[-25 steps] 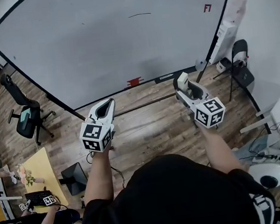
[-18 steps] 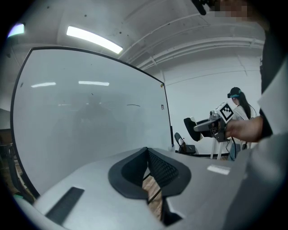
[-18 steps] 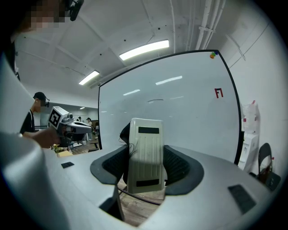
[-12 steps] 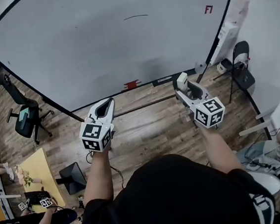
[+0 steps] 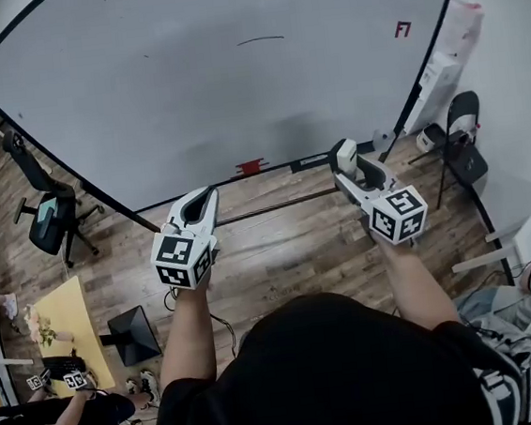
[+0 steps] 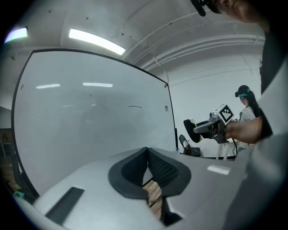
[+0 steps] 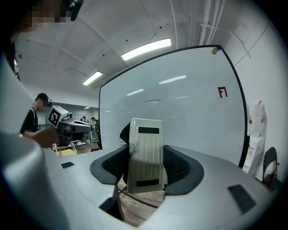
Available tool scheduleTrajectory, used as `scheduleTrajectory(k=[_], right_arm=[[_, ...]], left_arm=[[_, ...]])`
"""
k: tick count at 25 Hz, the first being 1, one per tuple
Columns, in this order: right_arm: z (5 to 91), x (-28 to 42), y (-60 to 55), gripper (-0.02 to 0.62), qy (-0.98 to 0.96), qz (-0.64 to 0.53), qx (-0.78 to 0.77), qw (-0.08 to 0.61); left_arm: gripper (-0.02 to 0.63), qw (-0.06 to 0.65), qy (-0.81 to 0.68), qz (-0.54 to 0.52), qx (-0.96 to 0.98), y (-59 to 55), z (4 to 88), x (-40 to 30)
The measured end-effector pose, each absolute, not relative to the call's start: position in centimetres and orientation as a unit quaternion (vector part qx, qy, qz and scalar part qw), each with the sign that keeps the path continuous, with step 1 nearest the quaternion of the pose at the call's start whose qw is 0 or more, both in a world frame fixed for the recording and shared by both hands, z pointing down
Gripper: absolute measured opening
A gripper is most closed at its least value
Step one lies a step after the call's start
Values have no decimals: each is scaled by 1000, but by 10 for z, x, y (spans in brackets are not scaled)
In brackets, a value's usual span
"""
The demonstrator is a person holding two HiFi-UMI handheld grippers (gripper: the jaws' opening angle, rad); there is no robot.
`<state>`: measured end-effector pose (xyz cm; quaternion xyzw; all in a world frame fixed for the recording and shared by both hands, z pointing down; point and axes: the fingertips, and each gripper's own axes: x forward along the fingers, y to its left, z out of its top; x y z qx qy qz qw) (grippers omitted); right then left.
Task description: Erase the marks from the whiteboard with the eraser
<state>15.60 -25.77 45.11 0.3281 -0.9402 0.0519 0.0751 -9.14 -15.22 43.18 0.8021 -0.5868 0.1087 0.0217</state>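
Right tool (image 5: 347, 159) clamped on eraser (image 7: 145, 155), lower centre-right in head view, not touching the whiteboard (image 5: 188, 102). Left tool (image 6: 147, 156) jaws together, empty. Marks: black line (image 5: 261, 39) upper centre, red mark (image 5: 403, 28) upper right. Likely approach step: raise eraser, set its face flat on the board, wipe along the line. Lots of bare board left of the line; red mark sits near the black right edge, so short strokes there. Chair (image 5: 461, 139) at right, stay clear.
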Motion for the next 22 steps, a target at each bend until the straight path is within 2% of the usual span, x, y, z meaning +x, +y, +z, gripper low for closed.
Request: scheduleTrajectory(k=[11, 22], right_arm=[[445, 160, -273, 237, -941, 49, 327, 68], [450, 153, -275, 236, -940, 54, 329, 74]], left_arm=[[12, -8, -602, 84, 794, -154, 411, -92], [12, -5, -581, 91, 809, -168, 411, -88]])
